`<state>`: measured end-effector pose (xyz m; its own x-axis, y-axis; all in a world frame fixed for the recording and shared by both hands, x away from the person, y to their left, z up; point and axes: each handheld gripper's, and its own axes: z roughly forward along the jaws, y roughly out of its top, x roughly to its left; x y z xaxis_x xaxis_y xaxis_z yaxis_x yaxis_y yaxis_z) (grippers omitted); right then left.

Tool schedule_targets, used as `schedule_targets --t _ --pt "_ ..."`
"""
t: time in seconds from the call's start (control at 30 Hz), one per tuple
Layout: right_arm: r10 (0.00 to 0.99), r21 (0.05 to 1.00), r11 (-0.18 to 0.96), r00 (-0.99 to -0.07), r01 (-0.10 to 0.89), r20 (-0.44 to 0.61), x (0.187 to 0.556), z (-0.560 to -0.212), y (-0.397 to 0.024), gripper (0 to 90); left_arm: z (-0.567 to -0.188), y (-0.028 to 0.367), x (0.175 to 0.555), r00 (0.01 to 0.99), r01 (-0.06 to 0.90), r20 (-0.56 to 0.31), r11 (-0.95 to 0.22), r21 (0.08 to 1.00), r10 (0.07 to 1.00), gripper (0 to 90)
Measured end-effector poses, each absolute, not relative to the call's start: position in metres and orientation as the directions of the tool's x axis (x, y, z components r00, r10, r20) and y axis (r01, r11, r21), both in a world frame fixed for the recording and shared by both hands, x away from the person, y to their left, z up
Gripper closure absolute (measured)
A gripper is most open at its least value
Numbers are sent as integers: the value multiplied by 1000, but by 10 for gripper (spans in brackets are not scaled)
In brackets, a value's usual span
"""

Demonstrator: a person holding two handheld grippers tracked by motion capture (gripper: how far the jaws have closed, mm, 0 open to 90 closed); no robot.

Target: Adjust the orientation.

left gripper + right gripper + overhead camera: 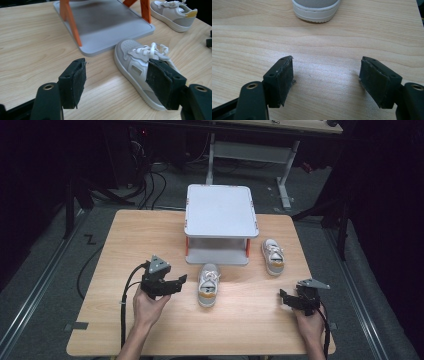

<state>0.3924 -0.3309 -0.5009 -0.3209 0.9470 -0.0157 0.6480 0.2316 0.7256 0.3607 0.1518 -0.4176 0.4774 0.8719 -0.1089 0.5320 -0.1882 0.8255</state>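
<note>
— Where do we find the two-tier rack (220,220)?
— At the worktop's (125,250) far edge, about midway along it.
— And the shoes?
— We see one shoe (208,284) just in front of the rack, near the worktop's middle. The other shoe (273,256) lies to the rack's right, close to the right edge, well apart from the first.

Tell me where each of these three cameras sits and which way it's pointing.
High view: above the person's side, facing forward and down on the wooden table; both hands and forearms enter from below.
Left gripper view: rides the left gripper, looking along its open jaws at the near shoe and the grey two-tier stand.
Right gripper view: rides the right gripper, jaws open over bare tabletop, a shoe's sole edge ahead.
Shared: high and left gripper views both show the stand and both shoes.
</note>
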Motion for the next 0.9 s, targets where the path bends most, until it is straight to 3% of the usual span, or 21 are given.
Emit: schedule_targets --t 0.6,0.9 --pt "948 726 238 -318 645 -28 392 -501 -329 277 -460 178 363 399 610 -120 -166 775 909 327" --pt "931 701 271 -366 659 -16 394 -499 -328 243 -482 184 367 364 634 -98 -169 755 926 330"
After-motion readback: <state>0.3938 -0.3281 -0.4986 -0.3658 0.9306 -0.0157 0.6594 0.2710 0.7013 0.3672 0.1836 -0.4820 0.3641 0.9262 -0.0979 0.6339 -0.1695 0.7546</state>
